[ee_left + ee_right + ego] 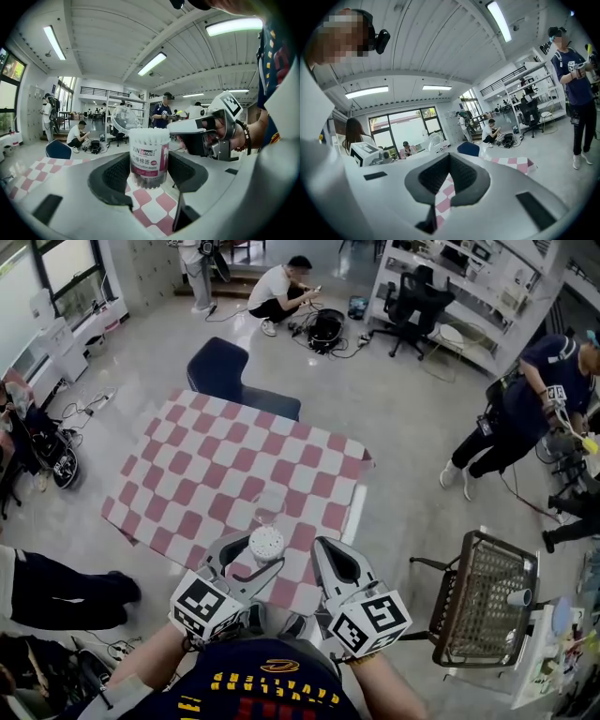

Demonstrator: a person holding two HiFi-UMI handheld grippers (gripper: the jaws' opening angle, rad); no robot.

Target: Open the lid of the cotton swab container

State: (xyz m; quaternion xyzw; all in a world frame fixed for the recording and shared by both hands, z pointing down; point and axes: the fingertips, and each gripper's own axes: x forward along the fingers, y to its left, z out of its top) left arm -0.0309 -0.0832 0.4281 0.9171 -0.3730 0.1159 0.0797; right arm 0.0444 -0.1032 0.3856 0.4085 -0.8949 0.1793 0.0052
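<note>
Cotton swab container, likely light, slick, thin-walled: clamped mid-body in left gripper, clear lid flipped open; right gripper clenched empty.

Head down; gripper views roughly level

In the head view the left gripper hides the container's body; only its swab-filled top shows. The torso covers the table's near edge, and the table hides the chair's legs. In the left gripper view the container hides the foot of the clear lid, the small print on the label is unreadable, and whether the right gripper touches the container cannot be told.
</note>
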